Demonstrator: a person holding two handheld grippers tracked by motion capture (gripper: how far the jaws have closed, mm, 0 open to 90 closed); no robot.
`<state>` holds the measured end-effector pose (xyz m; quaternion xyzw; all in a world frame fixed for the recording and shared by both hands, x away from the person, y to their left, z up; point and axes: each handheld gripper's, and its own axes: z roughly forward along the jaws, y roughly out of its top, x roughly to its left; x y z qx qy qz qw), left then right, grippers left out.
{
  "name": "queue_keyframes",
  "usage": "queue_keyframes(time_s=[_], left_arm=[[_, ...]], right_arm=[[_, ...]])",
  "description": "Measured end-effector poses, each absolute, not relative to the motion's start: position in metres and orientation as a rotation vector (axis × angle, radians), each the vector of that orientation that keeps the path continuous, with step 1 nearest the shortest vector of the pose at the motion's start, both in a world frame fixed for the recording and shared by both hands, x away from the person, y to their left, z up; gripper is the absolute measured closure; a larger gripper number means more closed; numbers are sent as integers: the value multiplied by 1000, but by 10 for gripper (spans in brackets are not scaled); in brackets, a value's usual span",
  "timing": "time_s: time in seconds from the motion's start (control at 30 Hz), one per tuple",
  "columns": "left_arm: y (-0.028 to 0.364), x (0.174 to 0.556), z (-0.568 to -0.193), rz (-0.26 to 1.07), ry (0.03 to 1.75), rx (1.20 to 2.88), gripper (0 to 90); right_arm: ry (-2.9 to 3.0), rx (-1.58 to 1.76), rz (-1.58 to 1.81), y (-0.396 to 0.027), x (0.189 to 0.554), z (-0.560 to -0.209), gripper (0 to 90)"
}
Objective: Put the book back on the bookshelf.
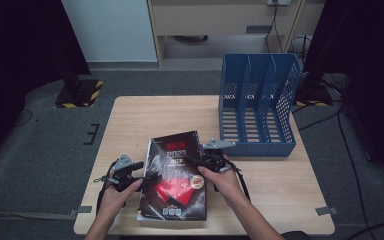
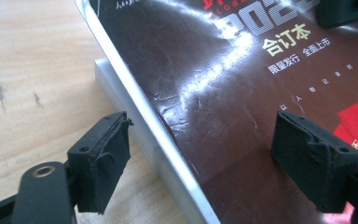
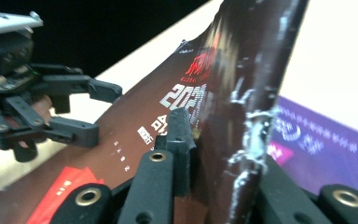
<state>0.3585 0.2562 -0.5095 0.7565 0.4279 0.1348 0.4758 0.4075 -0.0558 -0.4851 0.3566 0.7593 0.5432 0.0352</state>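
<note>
We log the dark magazine (image 1: 174,175) flat at the table's (image 1: 130,120) six o'clock edge. Left gripper (image 1: 141,171), jaws spread wide, straddles its nine o'clock edge. Right gripper (image 1: 192,161) pinches the lifted cover, three o'clock side.

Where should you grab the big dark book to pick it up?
Grip the thick book by a long side edge, coming in level from the side. It lies flat on the table, so only edges offer purchase. The right hand-held gripper already pinches just the cover, which is lifting.
</note>
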Motion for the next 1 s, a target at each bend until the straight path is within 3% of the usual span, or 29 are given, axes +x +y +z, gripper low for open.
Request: queue_keyframes(time_s=[0.47,1.0], left_arm=[[270,354,-492,396,1025,1718,156],[258,361,-493,277,905,1762,152]], right_arm=[[2290,901,1741,-48,412,-439,858],[2109,795,1858,-64,406,-412,862]])
